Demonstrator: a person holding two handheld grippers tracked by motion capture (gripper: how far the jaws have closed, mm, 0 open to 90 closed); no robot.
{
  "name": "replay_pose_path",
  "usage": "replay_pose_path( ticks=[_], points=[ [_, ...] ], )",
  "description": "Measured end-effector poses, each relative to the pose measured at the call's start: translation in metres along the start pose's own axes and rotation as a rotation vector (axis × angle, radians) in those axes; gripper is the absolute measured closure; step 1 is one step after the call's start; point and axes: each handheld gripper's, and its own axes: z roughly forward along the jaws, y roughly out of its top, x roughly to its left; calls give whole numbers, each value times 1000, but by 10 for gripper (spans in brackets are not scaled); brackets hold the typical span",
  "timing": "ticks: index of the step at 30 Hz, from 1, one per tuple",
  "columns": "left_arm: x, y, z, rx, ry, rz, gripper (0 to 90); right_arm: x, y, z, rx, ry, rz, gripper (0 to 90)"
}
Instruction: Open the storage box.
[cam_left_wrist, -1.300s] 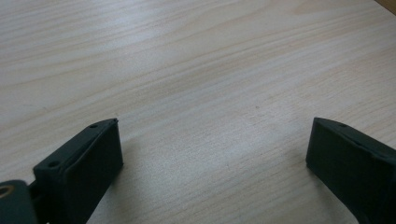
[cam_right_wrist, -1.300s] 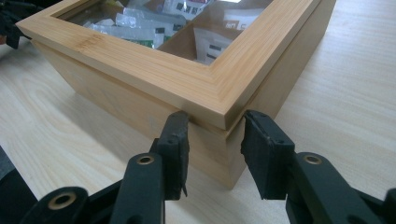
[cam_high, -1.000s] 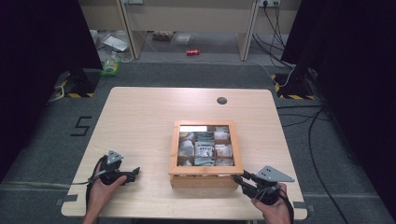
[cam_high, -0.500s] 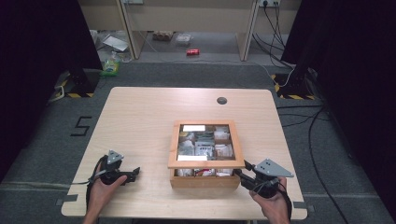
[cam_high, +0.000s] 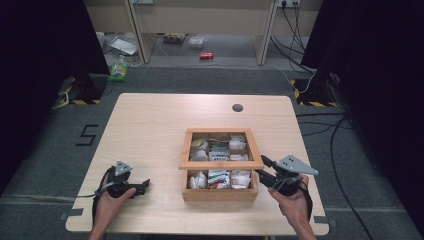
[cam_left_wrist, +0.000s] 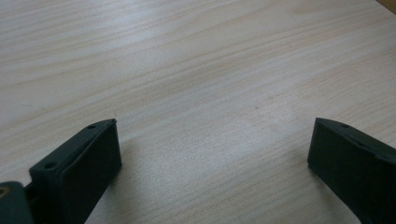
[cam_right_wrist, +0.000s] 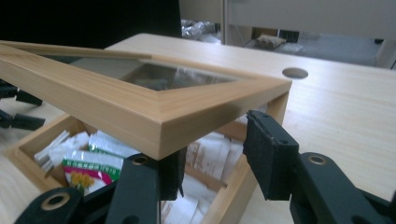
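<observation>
The stiff, glass-paned wooden lid (cam_right_wrist: 154, 112) of the box (cam_high: 220, 192) near the tabletop's (cam_high: 150, 125) front edge is judged light yet fragile, best lifted under its front corner, where the right claw (cam_right_wrist: 212, 154) stands apart

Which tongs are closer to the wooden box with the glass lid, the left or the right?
Right. The right tongs are at the lid of the wooden box, at its raised front corner. The left tongs rest apart, on the table.
</observation>
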Motion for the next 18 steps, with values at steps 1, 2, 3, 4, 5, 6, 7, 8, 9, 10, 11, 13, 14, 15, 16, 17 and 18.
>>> replay_pose_path(
  ticks=[1,2,3,4,5,6,7,8,9,10,11,13,14,15,16,17,18],
  points=[
    [0,0,0,0,0,0,17,0,3,1,-4,-1,-9,589],
    [0,0,0,0,1,0,17,-1,5,2,-1,-5,-19,589],
    [0,0,0,0,1,0,17,-1,7,3,-3,-5,-24,585],
    [0,0,0,0,1,0,17,-1,9,6,-4,-9,-26,578],
    [0,0,0,0,0,0,17,-2,11,8,2,-12,-30,574],
    [0,0,0,0,0,0,17,-4,12,10,3,-13,-28,573],
    [0,0,0,0,0,0,17,-5,12,13,1,-12,-21,573],
    [0,0,0,1,0,0,17,-6,13,14,0,-10,-9,571],
    [0,0,0,1,0,0,17,-8,14,15,-8,-6,-1,570],
    [0,0,0,0,0,0,17,-9,16,16,-22,-2,4,570],
    [0,0,0,0,0,0,17,-11,20,19,-41,1,12,568],
    [0,0,0,0,0,0,17,-12,22,19,-47,0,13,565],
    [0,0,0,1,0,0,17,-13,24,21,-54,1,14,563],
    [0,0,0,0,0,0,17,-14,27,22,-63,1,15,560],
    [0,0,0,0,0,0,16,-15,29,23,-70,1,17,558],
    [0,0,0,0,0,0,16,-15,31,24,-75,0,19,556],
    [0,0,0,0,1,0,16,-16,33,26,-84,-1,20,555]
  ],
)
